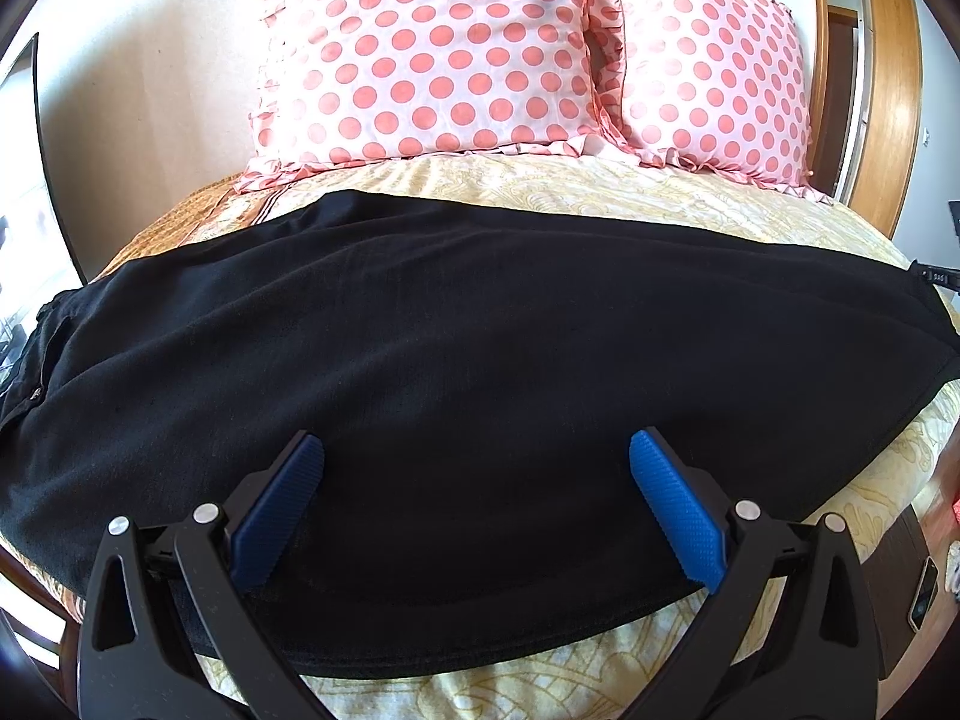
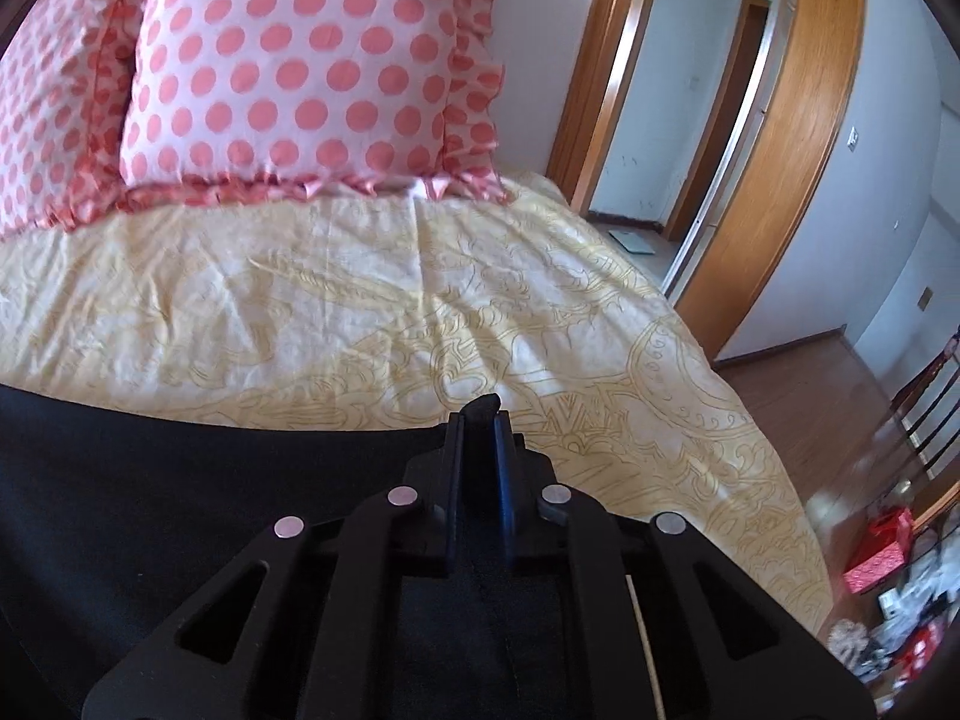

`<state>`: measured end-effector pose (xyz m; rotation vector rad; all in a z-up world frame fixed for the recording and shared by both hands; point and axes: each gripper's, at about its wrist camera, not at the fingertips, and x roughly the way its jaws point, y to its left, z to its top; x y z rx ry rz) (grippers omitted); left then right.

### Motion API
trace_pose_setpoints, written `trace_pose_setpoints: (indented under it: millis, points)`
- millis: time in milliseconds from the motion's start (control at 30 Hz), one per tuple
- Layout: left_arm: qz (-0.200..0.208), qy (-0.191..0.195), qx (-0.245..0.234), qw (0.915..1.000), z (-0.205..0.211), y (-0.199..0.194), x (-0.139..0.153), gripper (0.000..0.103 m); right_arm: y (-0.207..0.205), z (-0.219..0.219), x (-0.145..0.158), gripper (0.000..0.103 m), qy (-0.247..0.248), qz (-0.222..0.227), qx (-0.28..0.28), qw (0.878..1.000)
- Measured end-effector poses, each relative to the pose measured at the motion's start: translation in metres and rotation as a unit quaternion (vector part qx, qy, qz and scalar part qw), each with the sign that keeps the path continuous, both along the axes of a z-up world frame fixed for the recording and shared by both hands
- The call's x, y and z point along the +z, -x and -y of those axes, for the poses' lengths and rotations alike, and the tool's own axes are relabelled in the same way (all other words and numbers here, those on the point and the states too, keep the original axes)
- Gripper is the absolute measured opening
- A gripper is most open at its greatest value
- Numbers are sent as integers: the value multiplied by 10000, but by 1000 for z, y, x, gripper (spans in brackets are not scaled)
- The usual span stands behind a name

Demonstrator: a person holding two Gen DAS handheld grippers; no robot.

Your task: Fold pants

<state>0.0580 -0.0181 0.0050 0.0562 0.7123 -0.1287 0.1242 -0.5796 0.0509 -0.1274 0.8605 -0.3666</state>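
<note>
A: We see the black pants [image 1: 468, 360] spread flat across the yellow patterned bedspread [image 1: 600, 192], lying crosswise on the near half of the bed, with one end reaching toward the bed's left edge.

B: And from the right wrist view we see their far hem [image 2: 210, 450] running as a straight dark line across the bedspread [image 2: 360, 312], ending close to the bed's right side.

A: We have the left gripper [image 1: 477, 450] over the pants near their front edge, its blue pads [image 1: 678, 510] spread wide apart, nothing pinched between them.

B: We find the right gripper [image 2: 480, 420] drawn nearly shut at the pants' far hem. A small tuft of black cloth pokes out past its tips, so we read it as pinching the fabric.

A: Beyond the pants, two pink polka-dot pillows [image 1: 420, 48] stand at the head of the bed.

B: Off the bed's right side we see a wooden door frame [image 2: 774, 138] and a wood floor [image 2: 798, 396].
</note>
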Motion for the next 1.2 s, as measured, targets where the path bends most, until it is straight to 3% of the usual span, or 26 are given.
trace_pose_setpoints:
  millis: [100,200,233,267,367,467,633,833,1033,1133,1200]
  points:
    - [-5,0,0,10000,0,0,0,101,-5,-6,-8,11,259,-229,-50,9994]
    - [-6,-3,-8,10000,0,0,0,101,-2,-1,-4,41,338,-315,-318,9984]
    - [-3,-1,-9,10000,0,0,1,101,4,3,0,59,389,-319,-484,9976]
    - [0,0,-18,10000,0,0,1,101,11,6,5,67,378,-280,-607,9970]
    - [27,6,-51,10000,0,2,1,101,44,21,23,68,-148,-19,-1021,9947]
    - [59,6,-80,10000,0,3,1,101,85,38,27,68,-840,111,-1538,9845]
    - [86,13,-188,9998,-1,6,1,101,144,53,10,68,-1934,327,-2183,9560]
    - [94,25,-262,9996,-2,9,1,101,165,45,-6,68,-2581,555,-2249,9379]
    - [99,33,-311,9995,-4,12,2,101,169,29,-6,63,-2280,757,-2219,9450]
    - [91,33,-319,9994,-3,12,2,101,166,18,1,64,-1579,894,-2093,9609]
    - [93,31,-322,9994,-3,12,2,101,161,17,-2,64,-1558,861,-1881,9659]
